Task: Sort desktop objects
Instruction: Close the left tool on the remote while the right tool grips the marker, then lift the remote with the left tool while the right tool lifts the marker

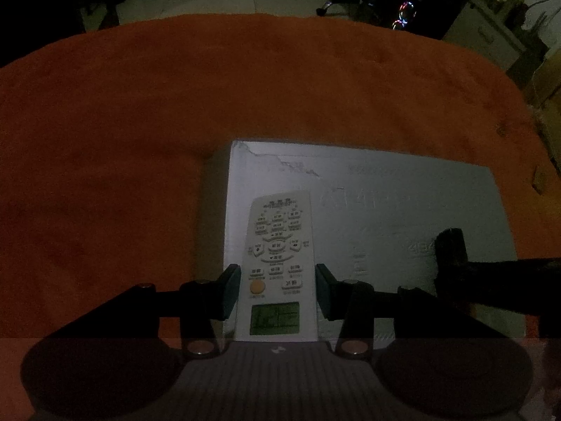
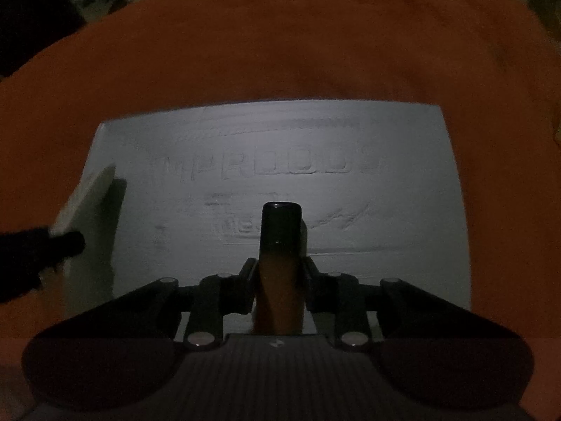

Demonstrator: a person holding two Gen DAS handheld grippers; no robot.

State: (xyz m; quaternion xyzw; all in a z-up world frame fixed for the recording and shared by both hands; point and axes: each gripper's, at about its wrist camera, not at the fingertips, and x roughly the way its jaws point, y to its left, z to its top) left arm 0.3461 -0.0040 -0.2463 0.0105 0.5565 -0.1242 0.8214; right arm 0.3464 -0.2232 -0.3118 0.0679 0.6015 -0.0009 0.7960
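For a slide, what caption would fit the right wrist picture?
Right gripper clamps an amber bottle with a dark cap above a white foam board on an orange cloth.

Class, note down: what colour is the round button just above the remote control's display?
Orange, on the white remote control; clearest in the left wrist view.

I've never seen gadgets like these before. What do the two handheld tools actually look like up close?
Both look alike. Each tool, left and right, has two flat dark pads on black linkage arms joined by round silver pins. Behind them sits a grey ribbed body with a small pale logo, flanked by rounded black housings. No cables or sleeves are visible.
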